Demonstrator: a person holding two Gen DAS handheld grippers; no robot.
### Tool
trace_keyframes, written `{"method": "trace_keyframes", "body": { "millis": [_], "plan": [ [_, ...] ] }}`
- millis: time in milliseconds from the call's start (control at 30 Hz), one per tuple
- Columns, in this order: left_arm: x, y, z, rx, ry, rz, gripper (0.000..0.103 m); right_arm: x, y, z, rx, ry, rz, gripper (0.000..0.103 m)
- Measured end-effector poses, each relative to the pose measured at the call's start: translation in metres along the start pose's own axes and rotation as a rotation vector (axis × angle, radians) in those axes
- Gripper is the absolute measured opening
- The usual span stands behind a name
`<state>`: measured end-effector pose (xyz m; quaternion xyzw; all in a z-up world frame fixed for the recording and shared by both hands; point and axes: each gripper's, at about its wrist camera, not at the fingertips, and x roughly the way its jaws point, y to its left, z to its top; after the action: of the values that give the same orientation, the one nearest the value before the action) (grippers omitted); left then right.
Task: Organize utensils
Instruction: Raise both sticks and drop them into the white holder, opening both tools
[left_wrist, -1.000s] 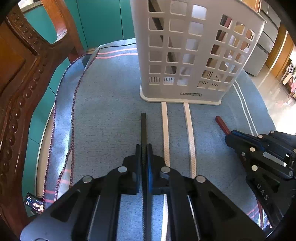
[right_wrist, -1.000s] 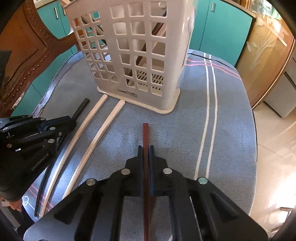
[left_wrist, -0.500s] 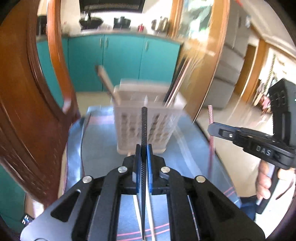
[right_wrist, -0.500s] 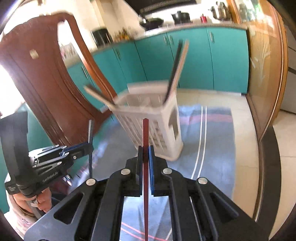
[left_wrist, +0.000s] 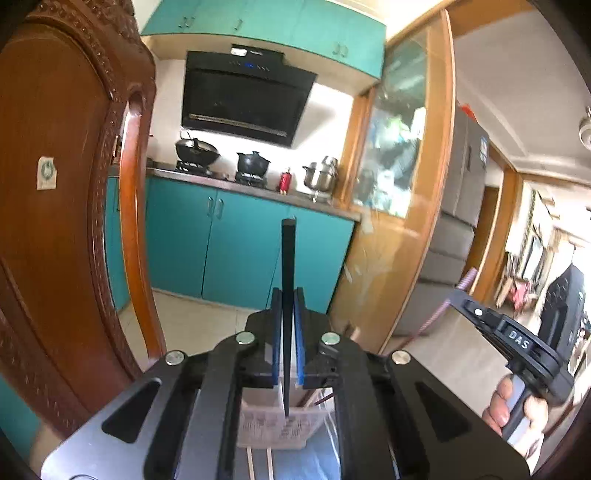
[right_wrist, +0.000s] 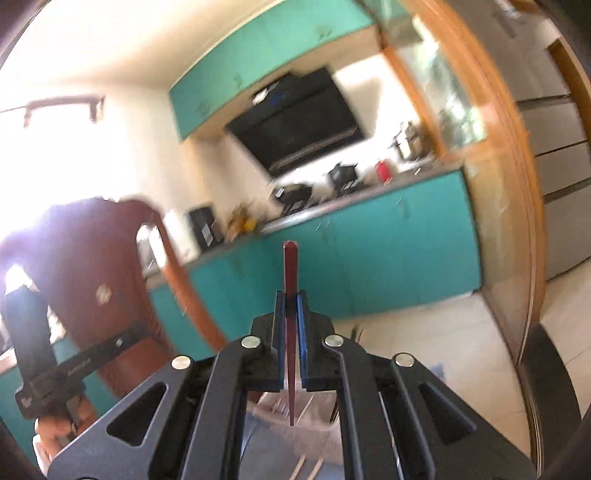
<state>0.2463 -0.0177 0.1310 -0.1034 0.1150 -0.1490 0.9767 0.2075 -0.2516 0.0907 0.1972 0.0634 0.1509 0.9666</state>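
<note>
Gripping chopsticks (left_wrist: 287, 266), tongs (left_wrist: 287, 295) upraised (both).

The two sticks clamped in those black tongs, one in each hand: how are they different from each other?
Colour: the black chopstick in the left gripper is black, while the red chopstick in the right gripper is dark red. Clarity: the black chopstick shows sharp, the red chopstick sits in a motion-blurred picture. Shared: both are slim, square-ended, pinched between blue pads, and point up above the white basket.

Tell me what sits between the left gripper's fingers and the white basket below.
Only the black chopstick the left gripper clamps; its tip hangs over the basket, per the left wrist view.
</note>
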Motion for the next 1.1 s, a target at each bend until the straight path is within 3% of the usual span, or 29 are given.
{"method": "trace_keyframes", "body": {
  "millis": [100,367,533,700,733,800,867,967,1100],
  "plan": [
    [0.024,0.015,0.002,-0.050,-0.020,0.030,0.007,0.013,-0.008,-0.003,0.000,-0.042,-0.044,0.007],
    [0.071,0.049,-0.009,-0.147,-0.003,0.086,0.007,0.083,-0.013,-0.059,-0.065,0.126,-0.130,0.007],
    [0.097,0.046,-0.029,-0.110,0.033,0.174,0.007,0.095,-0.009,-0.081,-0.095,0.158,-0.132,0.007],
    [0.109,0.042,-0.052,-0.084,0.104,0.191,0.007,0.099,-0.014,-0.093,-0.092,0.191,-0.142,0.008],
    [0.109,0.042,-0.055,-0.080,0.110,0.193,0.007,0.098,-0.017,-0.093,-0.087,0.192,-0.150,0.010],
    [0.107,0.042,-0.059,-0.079,0.117,0.194,0.008,0.092,-0.021,-0.093,-0.078,0.186,-0.164,0.023],
    [0.098,0.041,-0.062,-0.073,0.119,0.184,0.013,0.079,-0.029,-0.092,-0.045,0.160,-0.175,0.045],
    [0.080,0.036,-0.065,-0.045,0.102,0.190,0.020,0.058,-0.042,-0.088,0.008,0.126,-0.189,0.051],
    [0.054,0.027,-0.072,0.014,0.082,0.195,0.034,0.042,-0.064,-0.102,0.051,0.128,-0.262,0.052]
  ]
}}
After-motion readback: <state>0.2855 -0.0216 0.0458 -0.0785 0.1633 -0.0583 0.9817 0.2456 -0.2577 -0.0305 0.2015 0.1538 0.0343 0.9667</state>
